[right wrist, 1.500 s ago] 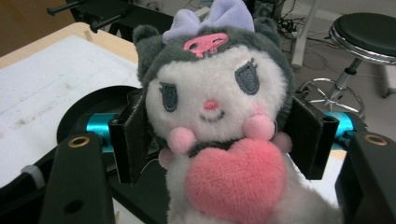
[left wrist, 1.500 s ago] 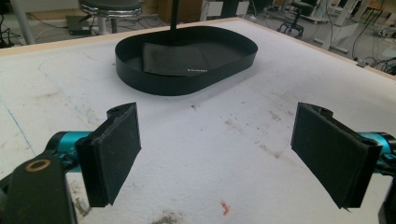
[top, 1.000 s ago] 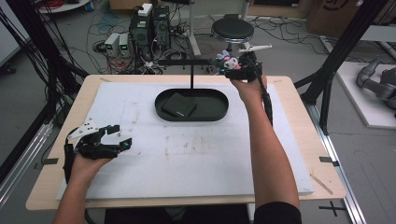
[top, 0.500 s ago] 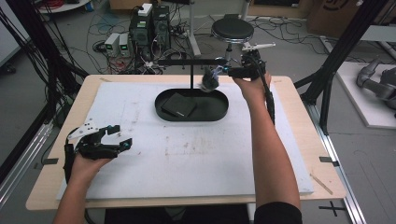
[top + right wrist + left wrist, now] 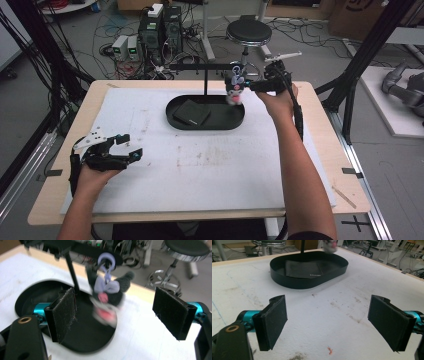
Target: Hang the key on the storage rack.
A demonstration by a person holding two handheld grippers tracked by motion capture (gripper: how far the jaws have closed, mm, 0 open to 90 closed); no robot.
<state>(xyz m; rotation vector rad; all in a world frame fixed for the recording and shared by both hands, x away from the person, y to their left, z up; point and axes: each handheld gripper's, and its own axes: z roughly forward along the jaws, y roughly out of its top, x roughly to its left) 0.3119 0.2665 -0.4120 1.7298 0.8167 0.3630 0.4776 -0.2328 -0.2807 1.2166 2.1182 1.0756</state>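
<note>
A small dark plush toy with a lilac bow and pink face hangs by a lilac ring from the black bar of a stand. It dangles over the right end of a black oval tray and looks blurred by motion. My right gripper is just right of the toy. Its jaws are open, and the plush toy hangs a little beyond the right gripper. My left gripper rests open on the white mat at the near left, its jaws wide apart and the left gripper holding nothing.
A flat black pad lies in the black tray. The stand's pole rises at the tray's back edge. The white mat covers the wooden table. A stool and cables sit on the floor beyond the table.
The plush has shifted left and down from beside the right gripper and now dangles from the bar, swinging. The right hand has drawn slightly back. The left hand has not moved.
</note>
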